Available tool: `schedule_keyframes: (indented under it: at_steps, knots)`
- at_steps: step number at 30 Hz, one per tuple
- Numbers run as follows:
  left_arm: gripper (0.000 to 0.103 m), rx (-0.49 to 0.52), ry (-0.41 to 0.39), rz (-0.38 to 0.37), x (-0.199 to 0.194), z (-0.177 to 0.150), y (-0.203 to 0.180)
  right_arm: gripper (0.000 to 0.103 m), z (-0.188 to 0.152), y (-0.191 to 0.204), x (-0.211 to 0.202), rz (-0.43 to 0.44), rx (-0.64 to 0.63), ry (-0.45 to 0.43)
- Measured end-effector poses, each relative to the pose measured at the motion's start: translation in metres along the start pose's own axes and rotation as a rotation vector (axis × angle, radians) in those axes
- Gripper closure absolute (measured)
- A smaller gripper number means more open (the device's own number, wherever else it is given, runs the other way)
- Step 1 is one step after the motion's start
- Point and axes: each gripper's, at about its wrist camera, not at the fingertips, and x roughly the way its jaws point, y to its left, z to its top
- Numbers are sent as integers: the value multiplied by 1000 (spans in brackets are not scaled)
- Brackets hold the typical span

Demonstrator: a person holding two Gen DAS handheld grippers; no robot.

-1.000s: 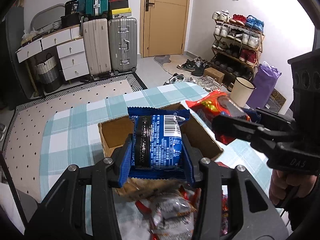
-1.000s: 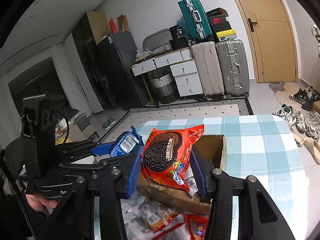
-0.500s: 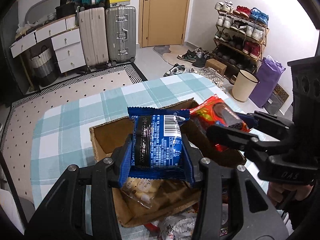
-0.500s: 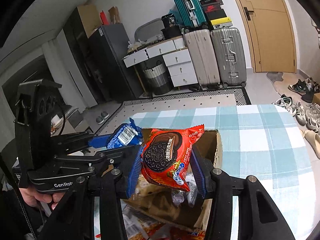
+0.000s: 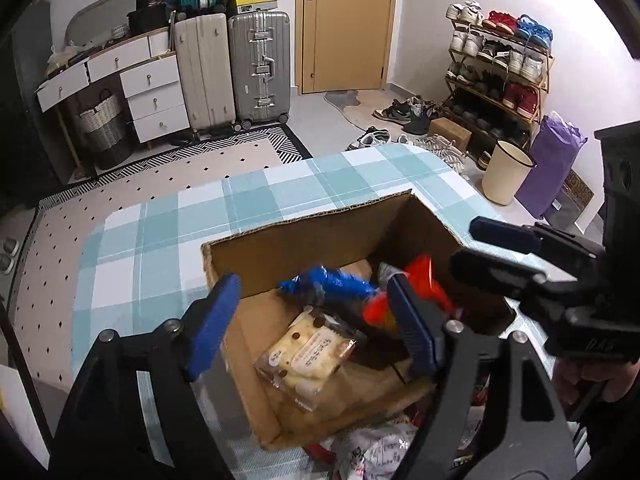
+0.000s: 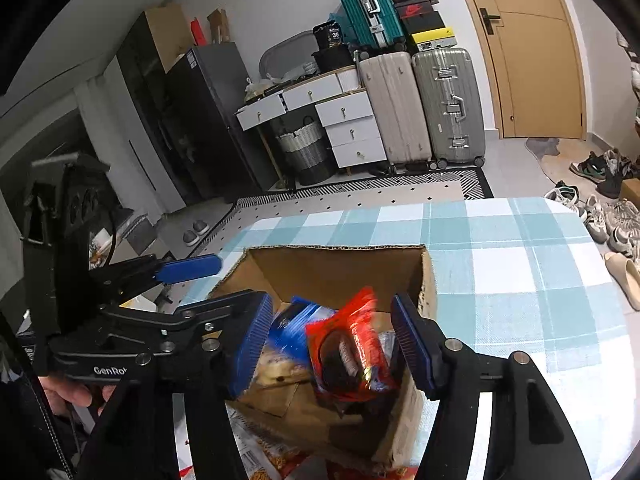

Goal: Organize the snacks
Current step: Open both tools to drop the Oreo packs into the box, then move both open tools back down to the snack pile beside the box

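Both grippers over the cardboard box (image 5: 312, 236), jaws just opened. Blue packet (image 5: 332, 285) lies blurred ahead of the left gripper (image 5: 316, 320), free of its pads. Red packet (image 6: 348, 348) sits between the right gripper's (image 6: 332, 344) spread pads (untouched), inside the box.

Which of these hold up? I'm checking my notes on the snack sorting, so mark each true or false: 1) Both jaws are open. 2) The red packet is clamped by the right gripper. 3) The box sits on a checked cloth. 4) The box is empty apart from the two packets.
1) True: the left gripper and the right gripper have just been opening their jaws, and nothing is pressed by the pads.
2) False: the red packet is blurred, loose between open jaws, dropping into the cardboard box.
3) True: it stands on the blue-and-white checked tablecloth.
4) False: beside the blue packet, a pale clear-wrapped snack lies inside.
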Motion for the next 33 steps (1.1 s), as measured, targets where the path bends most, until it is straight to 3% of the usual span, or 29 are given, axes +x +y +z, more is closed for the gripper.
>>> schedule_keyframes:
  at_steps: [11,14,23,25,27,33]
  knots:
    - [28,-4,-55,22,-65,-16,-10,37,1,24,-53,-17,-32,-63]
    - [21,-7,-68,38,-85,-21,-15,37,2,34,-69,-18,-50,-79]
    - [17,-20,-102,47,-142,-38,-29,23,-9,68,-121,-27,-99,-130]
    - [13,-17,-114,50,-155,-46,-34,20,-14,75,-132,-27,-104,-140]
    - [2,-14,-133,45,-167,-53,-38,18,-21,81,-144,-32,-114,-150]
    - [1,-18,-161,46,-198,-75,-51,15,-46,95,-174,-47,-127,-159]
